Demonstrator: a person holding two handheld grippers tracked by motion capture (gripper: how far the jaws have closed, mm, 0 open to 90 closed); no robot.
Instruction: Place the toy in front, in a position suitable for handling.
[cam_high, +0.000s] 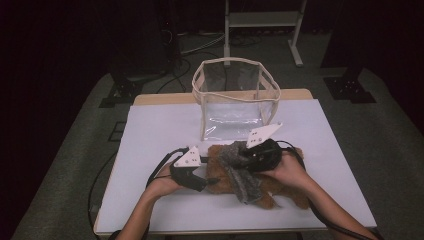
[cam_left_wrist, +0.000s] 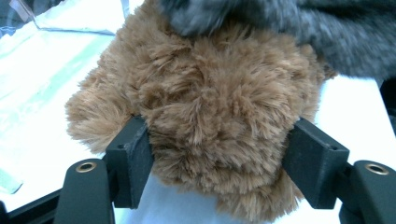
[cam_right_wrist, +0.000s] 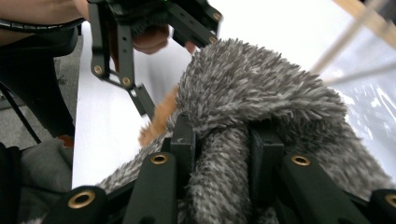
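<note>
Nearest me, my left gripper (cam_high: 200, 176) has its jaws pressed into the sides of the brown plush toy (cam_left_wrist: 210, 126), squeezing one furry end of it. My right gripper (cam_right_wrist: 219, 144) is clamped narrow on a fold of the grey fuzzy scarf (cam_right_wrist: 252, 93), which lies draped over the toy on the white table (cam_high: 160, 130). Farther back stands the clear bag (cam_high: 235, 97) with cream trim, upright and open. I can read no writing anywhere, though the bag's panels are too glary to be sure.
</note>
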